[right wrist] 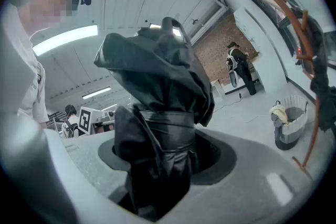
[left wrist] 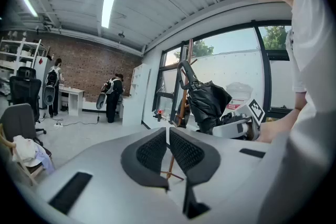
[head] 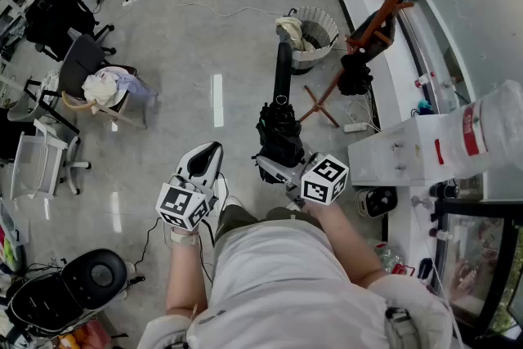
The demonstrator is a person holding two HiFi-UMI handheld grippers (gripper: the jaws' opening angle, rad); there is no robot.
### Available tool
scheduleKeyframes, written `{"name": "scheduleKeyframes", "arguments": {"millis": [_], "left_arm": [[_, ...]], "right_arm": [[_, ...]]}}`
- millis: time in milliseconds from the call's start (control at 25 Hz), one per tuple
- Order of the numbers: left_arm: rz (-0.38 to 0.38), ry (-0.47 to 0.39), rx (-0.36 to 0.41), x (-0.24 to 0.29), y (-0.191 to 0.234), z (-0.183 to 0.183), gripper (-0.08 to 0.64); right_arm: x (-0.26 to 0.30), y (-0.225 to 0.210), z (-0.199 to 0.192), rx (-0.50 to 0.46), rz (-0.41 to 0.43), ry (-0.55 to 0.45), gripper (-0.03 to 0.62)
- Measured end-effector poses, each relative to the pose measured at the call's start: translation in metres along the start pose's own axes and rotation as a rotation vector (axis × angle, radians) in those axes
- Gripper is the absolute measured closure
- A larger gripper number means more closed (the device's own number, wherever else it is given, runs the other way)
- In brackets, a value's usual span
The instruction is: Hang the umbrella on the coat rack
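**A:** While the right gripper [right wrist: 163, 162] is clamped round the folded black umbrella [head: 279, 127], which step is this?

**B:** Carrying, I'd say. The umbrella stands upright, hook on top, well apart from the coat rack [head: 391, 0] at the far right. The left gripper [left wrist: 168, 150] has its jaws together on nothing.

**A:** Next?

**B:** Probably move to the rack and lift the hook over a peg.

L gripper [head: 209, 151] near level, jaws together, empty, R gripper [head: 274, 167] alongside, jaws clamped on umbrella [head: 280, 123]
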State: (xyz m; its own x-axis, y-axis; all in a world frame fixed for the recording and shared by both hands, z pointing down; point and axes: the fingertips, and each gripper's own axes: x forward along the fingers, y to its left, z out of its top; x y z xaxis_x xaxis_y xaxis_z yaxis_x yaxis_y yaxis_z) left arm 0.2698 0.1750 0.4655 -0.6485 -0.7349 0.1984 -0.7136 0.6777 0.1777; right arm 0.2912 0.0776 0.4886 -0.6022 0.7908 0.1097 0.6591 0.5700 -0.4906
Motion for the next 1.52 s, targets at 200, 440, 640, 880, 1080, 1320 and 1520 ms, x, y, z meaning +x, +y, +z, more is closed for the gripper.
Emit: {"name": "scheduleKeyframes", "arguments": {"millis": [200, 440, 640, 880, 1080, 1320, 1520], "left_arm": [[-0.031, 0.003, 0.000, -0.023, 0.034, -0.002, 0.555], [-0.074, 0.014, -0.023, -0.034, 0.079, -0.014, 0.555], [-0.086, 0.018, -0.036, -0.046, 0.112, -0.017, 0.555], [-0.046, 0.029, -0.072, -0.053, 0.161, -0.032, 0.555], [-0.028, 0.036, -0.089, -0.034, 0.199, -0.043, 0.555], [-0.005, 0.064, -0.071, 0.033, 0.229, -0.021, 0.555], [-0.019, 0.091, -0.050, 0.109, 0.257, 0.016, 0.555]], "right_arm": [[0.037, 0.018, -0.004, -0.025, -0.027, 0.013, 0.314], [0.075, 0.018, -0.008, -0.009, -0.064, 0.013, 0.314], [0.094, 0.006, -0.017, 0.026, -0.124, 0.021, 0.314], [0.126, -0.017, -0.022, 0.069, -0.162, 0.032, 0.314], [0.161, -0.050, -0.022, 0.094, -0.158, 0.032, 0.314], [0.193, -0.116, 0.014, 0.109, -0.108, 0.026, 0.314], [0.218, -0.179, 0.061, 0.115, -0.094, 0.025, 0.314]]}}
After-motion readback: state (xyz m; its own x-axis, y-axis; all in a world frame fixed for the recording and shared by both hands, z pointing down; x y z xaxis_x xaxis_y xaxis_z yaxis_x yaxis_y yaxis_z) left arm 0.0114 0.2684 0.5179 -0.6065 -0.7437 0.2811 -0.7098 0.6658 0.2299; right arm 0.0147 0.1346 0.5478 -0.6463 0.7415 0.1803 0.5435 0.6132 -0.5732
